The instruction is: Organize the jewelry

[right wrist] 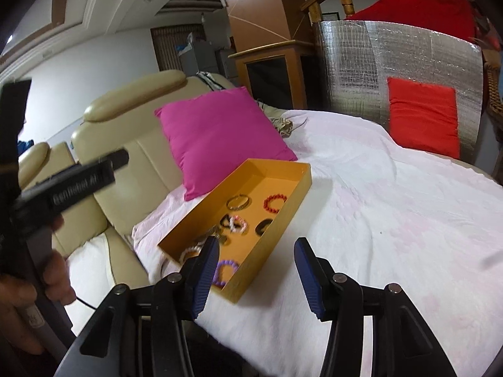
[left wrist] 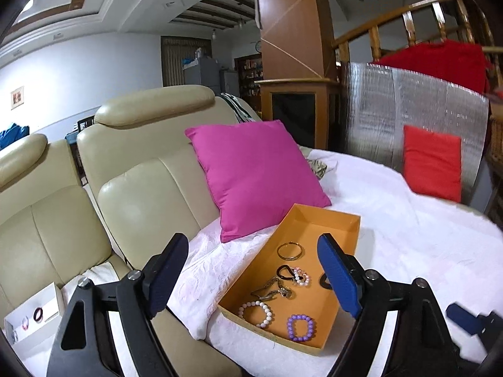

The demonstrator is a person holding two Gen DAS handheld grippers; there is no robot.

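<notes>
Between the blue-padded fingers of the left gripper (left wrist: pixel 255 275), which stand wide apart with nothing in them, lies the shallow orange cardboard tray (left wrist: pixel 327 216), just ahead and below; its long axis runs from the near left corner away to the far right, so the gripper looks almost along it. Nearest in the tray are a purple bead bracelet (left wrist: pixel 301 327) and a white pearl bracelet (left wrist: pixel 255 313), well apart from each other; beyond them a tangle of metal chain (left wrist: pixel 274 289), a pink-and-white bead ring (left wrist: pixel 301 275) touching a black loop (left wrist: pixel 284 271), then a thin gold bangle (left wrist: pixel 290 250); a red bead bracelet (right wrist: pixel 275 202) shows only in the right wrist view, toward the far end.

The right gripper (right wrist: pixel 256 278) is about half open and empty, off the tray's near right long wall, so the left gripper seems the nearer to the jewelry; no earlier state can be judged. The tray rests on a white quilted cover (left wrist: pixel 424 235) over a bed-like surface; a magenta square cushion (left wrist: pixel 251 172) leans just beside the tray's far left; a cream leather sofa (left wrist: pixel 132 188) stands to the left, where a small white box (left wrist: pixel 34 314) holding what look like more rings sits on its seat; a red cushion (left wrist: pixel 432 166) leans against silver foil sheeting (left wrist: pixel 408 106) far behind. Nothing stands over the tray; only its low walls hinder a reach.
</notes>
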